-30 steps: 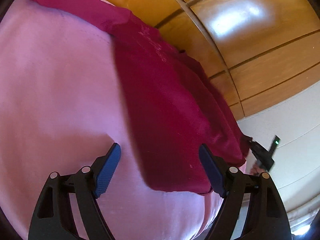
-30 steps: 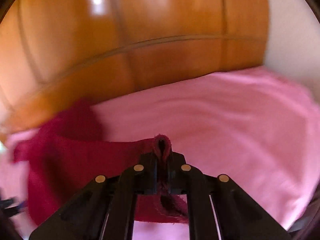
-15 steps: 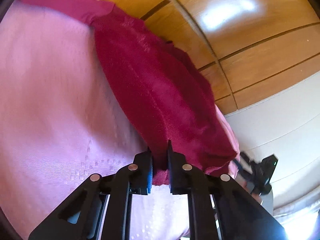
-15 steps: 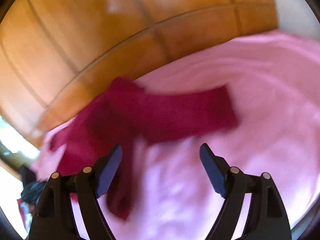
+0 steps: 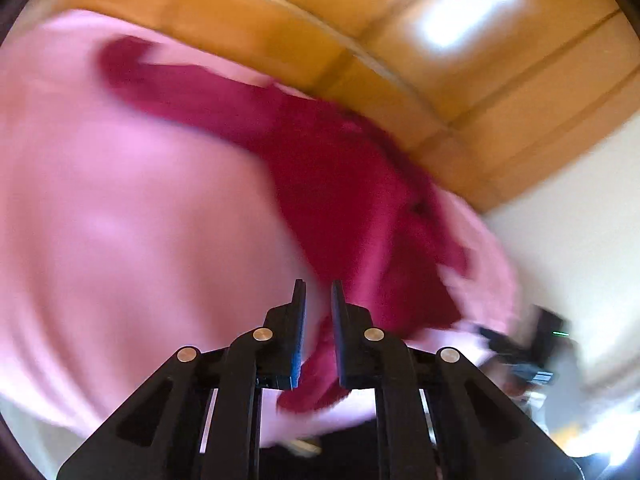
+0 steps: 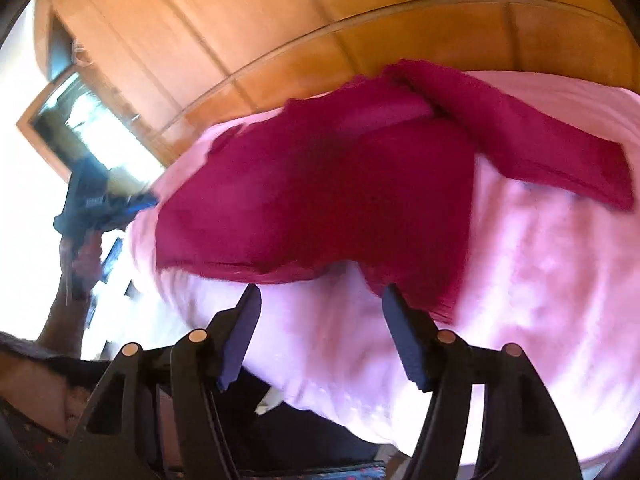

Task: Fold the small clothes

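- Left wrist view: the left tongs (image 5: 318,320) are pressed together, pinching the near hem of the crimson garment (image 5: 344,184). The cloth runs from low centre toward a sleeve at upper left, across the pink bed sheet (image 5: 120,220), with a wooden wardrobe (image 5: 400,40) behind.
- Right wrist view: the right tongs (image 6: 320,332) are spread and closing with nothing between them; the garment (image 6: 320,192) lies just above them, its long axis left to right, its free hem corner nearest the right-hand finger.

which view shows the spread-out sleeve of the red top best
The right wrist view: the sleeve lies flat and fairly sharp on the pink sheet, cuff end visible. The left wrist view shows it only as a blurred, distant streak.
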